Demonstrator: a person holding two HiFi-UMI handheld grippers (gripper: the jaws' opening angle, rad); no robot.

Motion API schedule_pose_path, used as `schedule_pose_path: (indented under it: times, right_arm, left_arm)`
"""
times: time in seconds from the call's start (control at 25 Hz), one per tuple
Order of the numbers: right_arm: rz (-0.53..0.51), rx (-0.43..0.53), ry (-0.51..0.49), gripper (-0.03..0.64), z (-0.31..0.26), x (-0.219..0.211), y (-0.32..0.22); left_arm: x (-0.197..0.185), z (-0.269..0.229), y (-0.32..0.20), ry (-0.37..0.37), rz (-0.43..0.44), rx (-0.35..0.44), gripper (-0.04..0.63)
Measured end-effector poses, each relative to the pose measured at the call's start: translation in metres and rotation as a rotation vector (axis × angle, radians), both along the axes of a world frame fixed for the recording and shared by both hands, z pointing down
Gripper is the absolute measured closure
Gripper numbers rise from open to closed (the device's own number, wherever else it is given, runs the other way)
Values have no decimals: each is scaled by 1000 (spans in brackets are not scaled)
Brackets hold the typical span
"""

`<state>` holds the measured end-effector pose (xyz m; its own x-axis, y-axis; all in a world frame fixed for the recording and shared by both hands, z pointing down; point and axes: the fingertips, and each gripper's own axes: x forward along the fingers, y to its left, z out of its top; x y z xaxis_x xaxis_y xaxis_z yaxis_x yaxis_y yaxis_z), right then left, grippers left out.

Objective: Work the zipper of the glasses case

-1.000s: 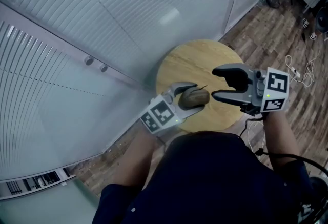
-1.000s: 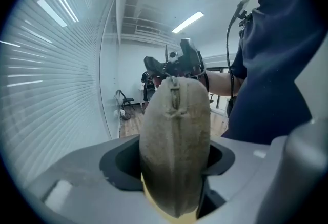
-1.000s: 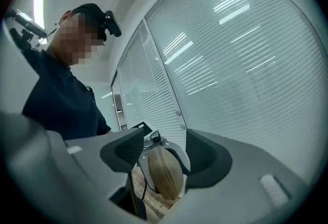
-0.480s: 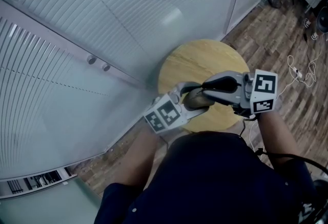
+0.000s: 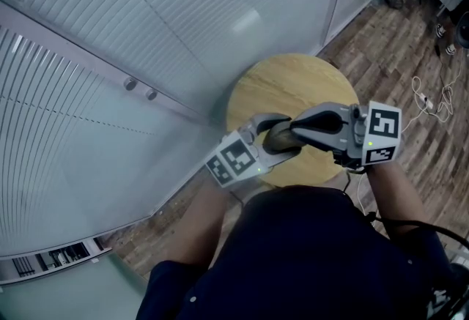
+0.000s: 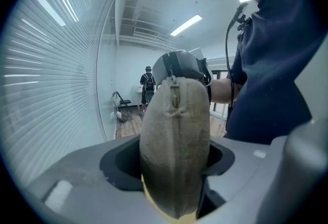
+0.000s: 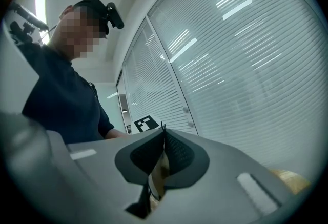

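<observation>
One wall of slatted glass (image 5: 146,33) fills the whole left of the room, and the wooden floor (image 5: 381,40) shows off to the right. Against the glass stands a round wooden worktop (image 5: 293,80). The person in a dark top (image 5: 308,252) stands at its near edge with both grippers brought together over it.

From the left, the left gripper (image 5: 277,140) has its fingers (image 6: 120,164) spread about the width of the glasses case (image 6: 174,146), one pad pressed on each long side. The case sits deep between them, at the near rim of the worktop, and wood shows just below it. Whether it rests there I cannot tell.

From the right, the right gripper (image 5: 292,126) comes in about level and meets the far end of the case. Its fingers (image 7: 177,154) have just been closing and now lie pressed together. A thin dark sliver, seemingly the zip pull (image 7: 162,126), is pinched at their tips.

The case is a brownish fabric oval. Its long axis runs straight out along the left gripper's line, so the far end points at the right gripper. It lies seam up, with the zip line (image 6: 174,115) running along the top from the near end to the far end.
</observation>
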<state>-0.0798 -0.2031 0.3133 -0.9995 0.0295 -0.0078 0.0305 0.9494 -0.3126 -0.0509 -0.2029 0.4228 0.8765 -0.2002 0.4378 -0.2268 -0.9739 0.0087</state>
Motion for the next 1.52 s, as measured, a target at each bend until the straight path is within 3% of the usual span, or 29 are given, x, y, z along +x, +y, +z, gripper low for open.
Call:
schedule_pose_path:
  times: [0.2, 0.48, 0.76, 1.12, 1.52]
  right_arm:
    - [12, -17, -50, 604, -14, 3, -3]
    - [71, -58, -127, 604, -16, 34, -17]
    - [99, -110, -214, 604, -18, 49, -24]
    - [82, -143, -312, 604, -29, 50, -22]
    - [89, -175, -299, 604, -12, 52, -21]
  left_arm:
    - [-1, -13, -1, 42, 9, -13, 301]
    - [-7, -26, -6, 167, -30, -53, 301]
    - [-7, -56, -6, 350, -34, -135, 301]
    - [-14, -89, -10, 533, -35, -137, 301]
    - [-40, -142, -28, 750, -69, -162, 301]
